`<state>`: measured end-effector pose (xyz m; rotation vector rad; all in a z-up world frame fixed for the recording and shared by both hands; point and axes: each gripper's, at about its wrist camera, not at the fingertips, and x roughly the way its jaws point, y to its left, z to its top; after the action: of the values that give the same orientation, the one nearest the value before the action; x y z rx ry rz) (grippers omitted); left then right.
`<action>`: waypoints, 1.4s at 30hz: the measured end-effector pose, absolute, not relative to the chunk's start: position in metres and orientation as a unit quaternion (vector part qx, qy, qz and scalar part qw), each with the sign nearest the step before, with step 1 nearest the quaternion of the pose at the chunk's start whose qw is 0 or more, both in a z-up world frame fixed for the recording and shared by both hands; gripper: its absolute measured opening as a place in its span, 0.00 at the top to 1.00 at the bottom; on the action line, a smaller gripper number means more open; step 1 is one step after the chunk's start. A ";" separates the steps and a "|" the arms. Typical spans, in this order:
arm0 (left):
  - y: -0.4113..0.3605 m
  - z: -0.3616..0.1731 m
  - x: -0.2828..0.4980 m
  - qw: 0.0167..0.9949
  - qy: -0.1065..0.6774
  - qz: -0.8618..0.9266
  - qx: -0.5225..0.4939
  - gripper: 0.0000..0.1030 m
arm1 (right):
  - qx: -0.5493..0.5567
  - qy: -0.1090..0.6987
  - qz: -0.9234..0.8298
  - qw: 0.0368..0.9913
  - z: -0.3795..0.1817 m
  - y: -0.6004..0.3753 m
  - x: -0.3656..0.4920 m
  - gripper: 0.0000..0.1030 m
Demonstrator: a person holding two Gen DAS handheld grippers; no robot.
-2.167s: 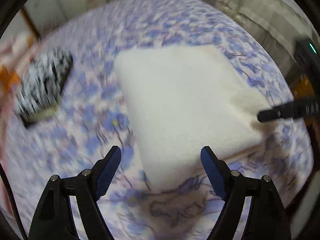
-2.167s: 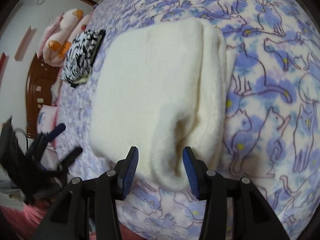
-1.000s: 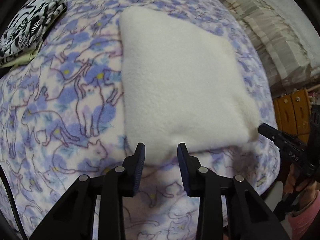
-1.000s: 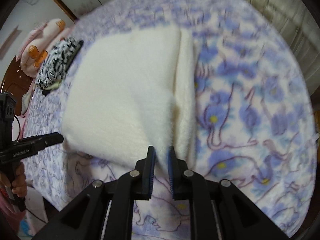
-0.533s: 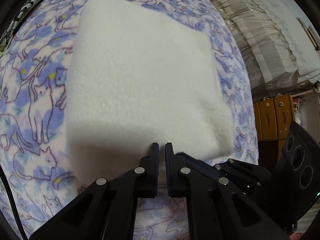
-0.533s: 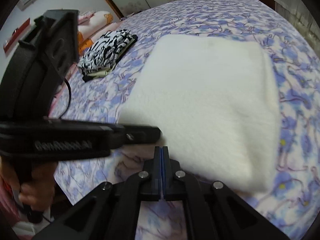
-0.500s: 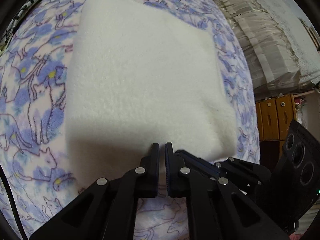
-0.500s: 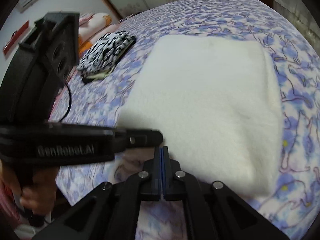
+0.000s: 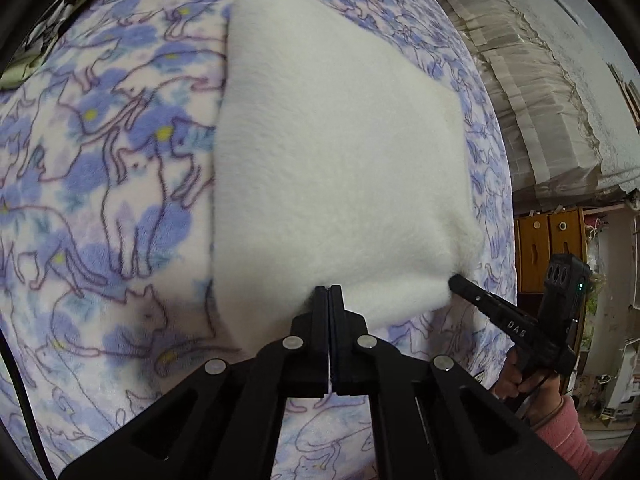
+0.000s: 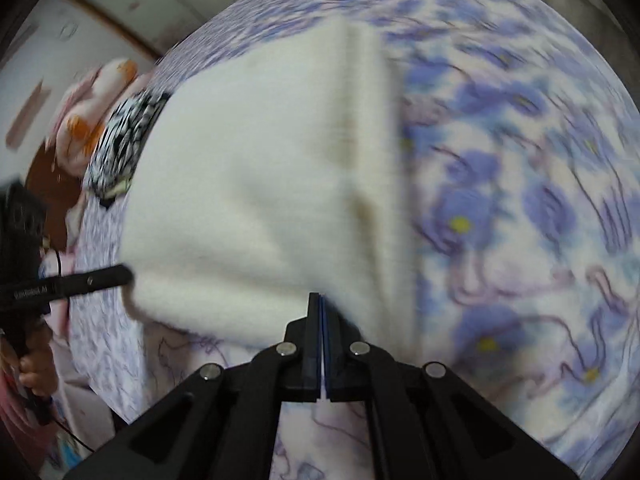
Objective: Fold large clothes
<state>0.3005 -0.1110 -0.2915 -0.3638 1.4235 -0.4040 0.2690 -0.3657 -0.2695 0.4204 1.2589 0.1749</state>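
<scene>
Two wrist fisheye views, aimed from close range at one folded white garment (image 9: 340, 152) on a cat-print blanket (image 9: 100, 184).

The left wrist view is taken low and close at the garment's near edge, faced forward along the left gripper (image 9: 328, 294), whose fingers fill 6 o'clock; the right gripper (image 9: 456, 280) is seen at 4 o'clock. The right wrist view is taken equally near from the adjacent corner and is blurred, with the right gripper (image 10: 320, 300) at 6 o'clock and the left gripper (image 10: 124, 274) at 9 o'clock. Garment (image 10: 256, 184), blanket (image 10: 520, 200) and a black-and-white folded cloth (image 9: 60, 12), at 10 o'clock in both (image 10: 124, 144), are shared.
</scene>
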 end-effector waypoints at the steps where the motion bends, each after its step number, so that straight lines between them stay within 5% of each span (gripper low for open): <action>1: -0.110 -0.295 0.300 0.724 0.645 -0.182 -0.164 0.99 | 0.194 0.584 0.084 0.784 -0.270 -0.366 0.268 1.00; 12: -0.132 -0.262 0.308 0.750 0.634 -0.156 -0.106 0.99 | 0.176 0.540 0.116 0.815 -0.225 -0.325 0.292 1.00; 28: -0.111 -0.289 0.360 0.741 0.608 -0.171 -0.228 0.99 | 0.156 0.552 0.139 0.807 -0.264 -0.336 0.342 1.00; 42: -0.086 -0.260 0.382 0.770 0.590 -0.116 -0.215 0.98 | 0.146 0.514 0.076 0.842 -0.214 -0.363 0.361 1.00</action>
<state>0.3821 -0.0858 -0.2605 -0.4665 1.2790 -0.2510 0.3610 -0.3633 -0.2138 0.3092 1.0863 0.1614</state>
